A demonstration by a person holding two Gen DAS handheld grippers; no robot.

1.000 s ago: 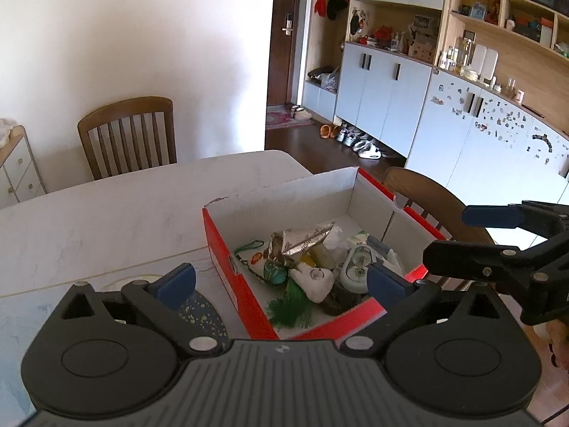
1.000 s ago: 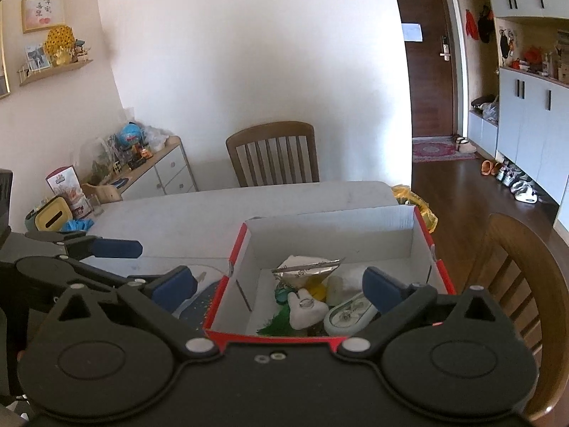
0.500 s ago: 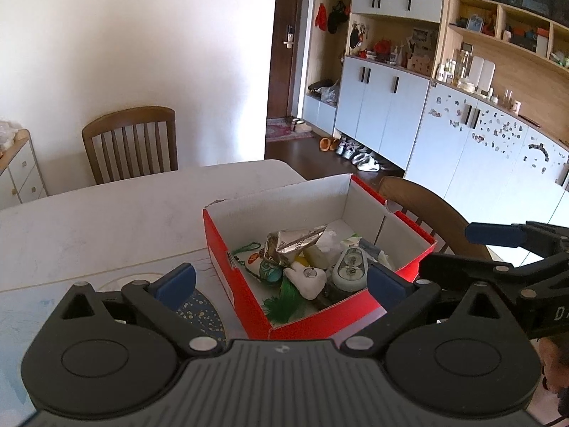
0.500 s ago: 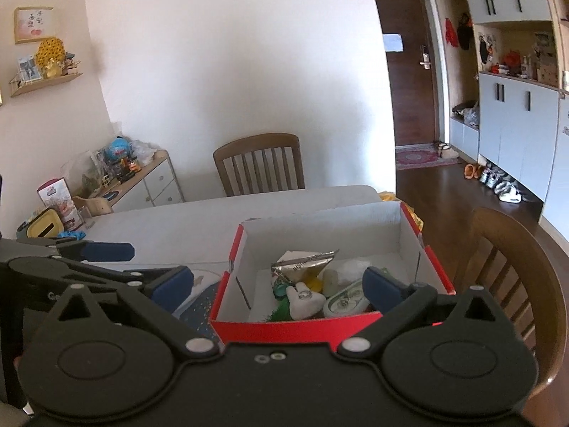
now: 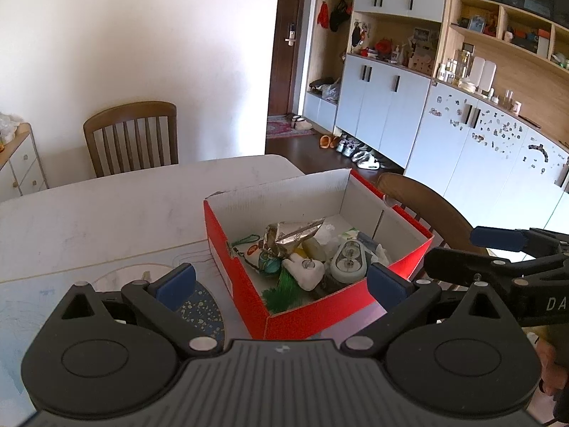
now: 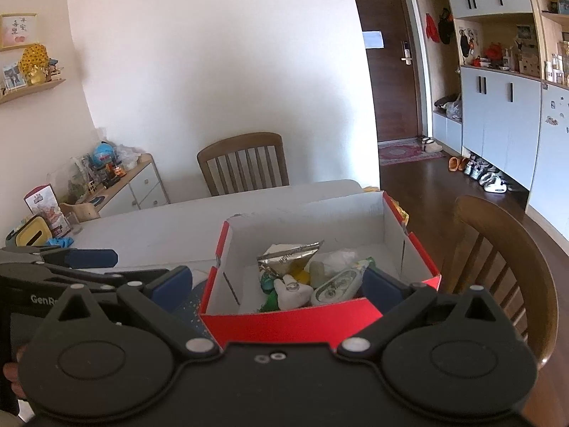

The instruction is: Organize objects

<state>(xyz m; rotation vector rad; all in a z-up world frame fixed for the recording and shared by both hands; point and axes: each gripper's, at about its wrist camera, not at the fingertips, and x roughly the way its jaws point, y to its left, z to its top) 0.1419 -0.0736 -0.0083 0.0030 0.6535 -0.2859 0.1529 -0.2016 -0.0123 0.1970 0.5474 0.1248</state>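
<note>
Two grippers, left gripper (image 5: 281, 283) and right gripper (image 6: 277, 281), fingers spread, one red box (image 5: 249, 284), two chairs.

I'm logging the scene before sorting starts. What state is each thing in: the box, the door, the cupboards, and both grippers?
Red box: open, no lid on it, small things piled inside.
Door: closed.
Cupboard doors: closed.
Left gripper: jaws open, holding nothing.
Right gripper: jaws open, holding nothing.
</note>
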